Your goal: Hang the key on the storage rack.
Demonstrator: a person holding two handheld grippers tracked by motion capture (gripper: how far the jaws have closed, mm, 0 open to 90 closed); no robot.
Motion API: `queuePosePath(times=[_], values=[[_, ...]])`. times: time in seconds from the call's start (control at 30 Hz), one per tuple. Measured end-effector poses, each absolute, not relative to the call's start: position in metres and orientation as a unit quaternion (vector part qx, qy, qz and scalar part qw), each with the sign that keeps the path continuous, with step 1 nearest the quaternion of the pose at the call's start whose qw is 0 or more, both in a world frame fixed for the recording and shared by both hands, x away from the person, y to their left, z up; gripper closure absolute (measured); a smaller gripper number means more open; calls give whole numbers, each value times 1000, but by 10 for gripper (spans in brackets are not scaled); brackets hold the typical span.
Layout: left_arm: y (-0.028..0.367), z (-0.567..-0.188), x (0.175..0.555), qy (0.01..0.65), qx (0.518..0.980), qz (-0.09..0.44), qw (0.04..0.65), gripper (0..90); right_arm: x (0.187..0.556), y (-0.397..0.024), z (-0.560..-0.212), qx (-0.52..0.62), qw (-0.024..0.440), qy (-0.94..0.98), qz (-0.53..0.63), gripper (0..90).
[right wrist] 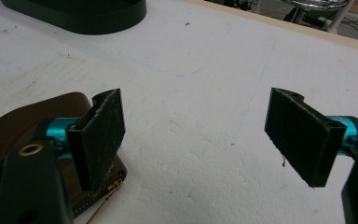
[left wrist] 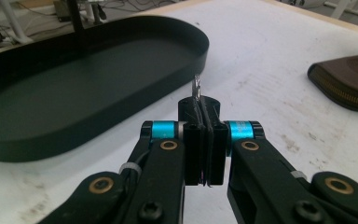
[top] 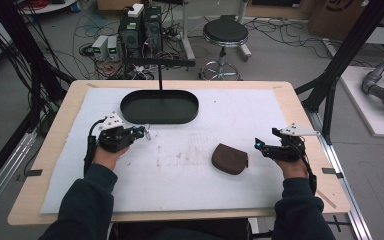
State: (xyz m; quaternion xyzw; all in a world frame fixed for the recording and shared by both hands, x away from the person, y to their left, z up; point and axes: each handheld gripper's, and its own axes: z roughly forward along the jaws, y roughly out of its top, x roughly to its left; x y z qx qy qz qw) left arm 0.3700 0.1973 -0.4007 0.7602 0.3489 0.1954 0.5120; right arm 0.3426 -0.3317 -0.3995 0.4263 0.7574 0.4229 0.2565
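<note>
Two hand-held grippers over a white foam-covered table [top: 180, 190], a brown pouch lying between them.

The left gripper [top: 141, 131] sits just near of the black oval metal tray [top: 159, 107], jaws pressed together on a small silvery metal piece [left wrist: 196, 87] that sticks out past their tips. The right gripper [top: 258, 145] hovers at the right with jaws spread wide. The brown zipped leather pouch [top: 229, 158] lies on the foam just left of them, beside the left jaw, not between them.
</note>
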Motion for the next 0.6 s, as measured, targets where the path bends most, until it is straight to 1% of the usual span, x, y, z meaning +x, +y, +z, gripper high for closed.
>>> queuePosePath(times=[0.2, 0.6], values=[[208, -370, 390, 353, 745, 218, 522, 882, 344, -332, -400, 427, 255, 756, 426, 203], [226, -322, 454, 370, 722, 245, 530, 882, 347, -333, -401, 433, 253, 752, 428, 203]])
